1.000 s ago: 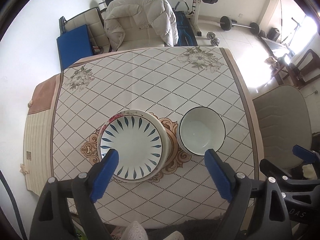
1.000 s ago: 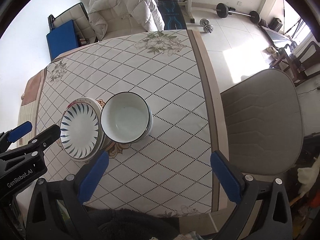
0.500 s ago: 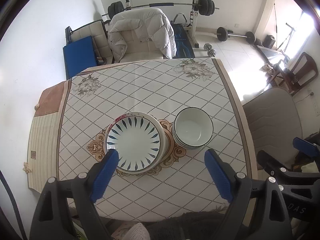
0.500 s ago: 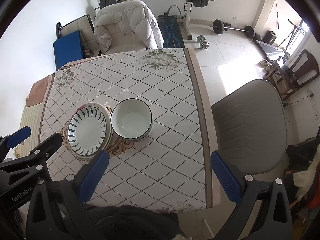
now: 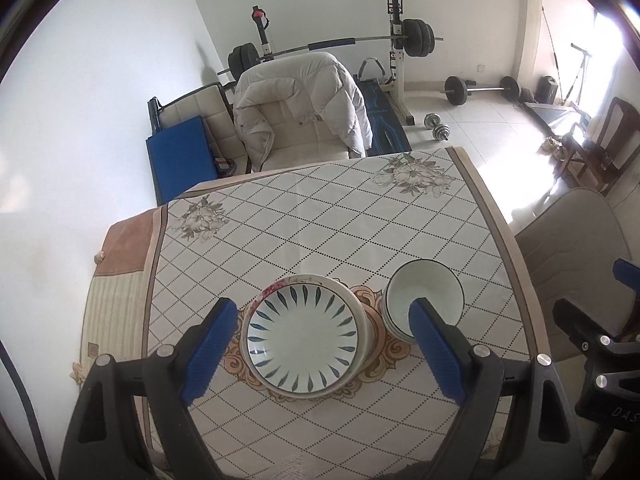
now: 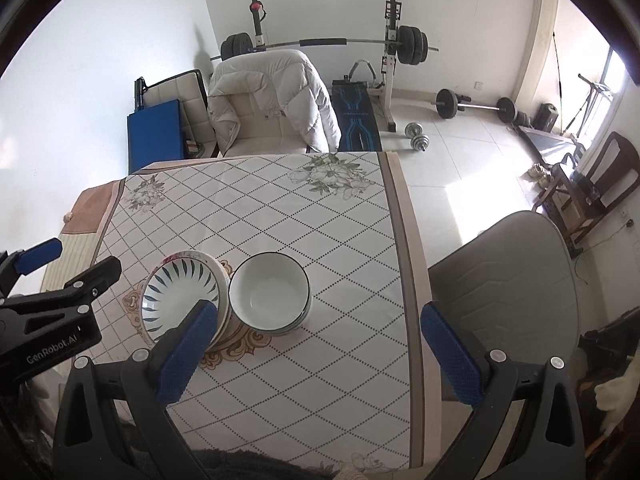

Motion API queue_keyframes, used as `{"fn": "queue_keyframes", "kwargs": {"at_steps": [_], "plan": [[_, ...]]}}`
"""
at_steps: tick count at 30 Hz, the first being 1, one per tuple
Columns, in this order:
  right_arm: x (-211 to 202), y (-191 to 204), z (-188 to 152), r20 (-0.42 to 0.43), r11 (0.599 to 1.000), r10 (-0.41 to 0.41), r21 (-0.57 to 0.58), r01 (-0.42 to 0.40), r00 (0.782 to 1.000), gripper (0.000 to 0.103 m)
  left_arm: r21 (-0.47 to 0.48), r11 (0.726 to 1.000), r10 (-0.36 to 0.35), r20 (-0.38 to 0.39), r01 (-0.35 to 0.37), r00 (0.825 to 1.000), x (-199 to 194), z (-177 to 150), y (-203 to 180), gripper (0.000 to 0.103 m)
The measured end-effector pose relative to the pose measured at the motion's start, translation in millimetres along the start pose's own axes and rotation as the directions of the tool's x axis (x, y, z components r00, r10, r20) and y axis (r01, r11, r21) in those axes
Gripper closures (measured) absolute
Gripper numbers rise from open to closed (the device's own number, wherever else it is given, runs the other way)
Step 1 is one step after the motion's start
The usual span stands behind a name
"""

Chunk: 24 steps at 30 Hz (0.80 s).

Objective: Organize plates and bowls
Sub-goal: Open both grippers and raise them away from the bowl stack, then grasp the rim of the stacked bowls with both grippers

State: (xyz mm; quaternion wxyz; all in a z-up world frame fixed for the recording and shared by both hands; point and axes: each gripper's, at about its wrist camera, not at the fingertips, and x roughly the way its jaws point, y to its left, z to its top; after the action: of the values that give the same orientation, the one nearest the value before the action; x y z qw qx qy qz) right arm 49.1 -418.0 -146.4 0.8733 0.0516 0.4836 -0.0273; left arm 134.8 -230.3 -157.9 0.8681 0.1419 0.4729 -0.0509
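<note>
A stack of plates [image 5: 302,340] with a blue-leaf patterned plate on top sits near the front of the table; it also shows in the right wrist view [image 6: 182,296]. A stack of white bowls with dark rims [image 5: 424,300] stands just to its right, also seen in the right wrist view [image 6: 272,292]. My left gripper [image 5: 320,348] is open and empty, held high above the plates. My right gripper [image 6: 320,344] is open and empty, high above the table's front right part.
The table [image 5: 320,220] has a diamond-patterned cloth. A grey chair [image 6: 504,264] stands at its right side. A chair with a white jacket [image 5: 300,108] stands behind it. Weights and a bench [image 5: 400,40] lie on the floor beyond.
Both grippers have lifted up and back from the table, so the plates and bowls look smaller and lower in view. Both stay open. The dishes have not moved.
</note>
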Motion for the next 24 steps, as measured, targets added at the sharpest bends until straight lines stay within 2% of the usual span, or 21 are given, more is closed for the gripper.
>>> {"fn": "queue_keyframes", "kwargs": {"at_steps": [2, 4, 6, 7, 9, 12, 13, 16, 18, 21, 24], "plan": [[22.9, -2.4, -0.1, -0.030, 1.000, 0.001, 0.003, 0.000, 1.000, 0.000, 0.051, 0.999, 0.006, -0.013, -0.006, 1.000, 18.4, 7.9, -3.5, 0.015], [53.9, -7.6, -1.3, -0.102, 0.999, 0.044, 0.036, -0.040, 0.994, 0.000, 0.098, 0.995, 0.007, -0.043, -0.003, 0.999, 40.7, 15.1, -6.1, 0.015], [90.1, -14.0, -4.9, -0.180, 0.993, 0.090, 0.094, -0.074, 0.980, 0.000, 0.144, 0.988, -0.043, -0.114, 0.060, 0.993, 70.7, 25.1, -12.7, 0.015], [108.7, -17.1, -7.9, -0.222, 0.989, 0.105, 0.123, -0.079, 0.969, 0.000, 0.152, 0.984, -0.065, -0.155, 0.089, 0.986, 86.8, 30.2, -15.2, 0.015], [145.9, -25.3, -16.8, -0.288, 0.975, 0.149, 0.200, -0.092, 0.946, 0.000, 0.171, 0.971, -0.122, -0.247, 0.167, 0.961, 119.1, 40.6, -22.2, 0.015], [196.6, -35.8, -28.3, -0.357, 0.940, 0.238, 0.317, -0.122, 0.903, 0.000, 0.222, 0.948, -0.141, -0.344, 0.227, 0.928, 160.3, 51.9, -38.3, 0.015], [210.7, -38.8, -32.2, -0.368, 0.917, 0.295, 0.367, -0.153, 0.882, 0.000, 0.249, 0.937, -0.141, -0.370, 0.244, 0.919, 171.3, 53.5, -45.0, 0.015], [249.8, -45.4, -44.8, -0.405, 0.867, 0.384, 0.466, -0.174, 0.830, 0.000, 0.307, 0.901, -0.145, -0.456, 0.308, 0.878, 206.2, 57.2, -63.4, 0.015], [272.9, -48.4, -53.8, -0.427, 0.837, 0.427, 0.520, -0.170, 0.797, 0.000, 0.306, 0.880, -0.168, -0.514, 0.363, 0.841, 227.6, 57.6, -73.8, 0.017], [302.1, -50.2, -65.3, -0.426, 0.778, 0.515, 0.597, -0.197, 0.744, 0.000, 0.279, 0.854, -0.206, -0.594, 0.439, 0.778, 256.4, 56.8, -86.1, 0.021], [321.2, -46.5, -72.0, -0.399, 0.724, 0.595, 0.642, -0.251, 0.697, 0.000, 0.233, 0.819, -0.257, -0.668, 0.524, 0.698, 276.9, 51.2, -97.2, 0.021]]}}
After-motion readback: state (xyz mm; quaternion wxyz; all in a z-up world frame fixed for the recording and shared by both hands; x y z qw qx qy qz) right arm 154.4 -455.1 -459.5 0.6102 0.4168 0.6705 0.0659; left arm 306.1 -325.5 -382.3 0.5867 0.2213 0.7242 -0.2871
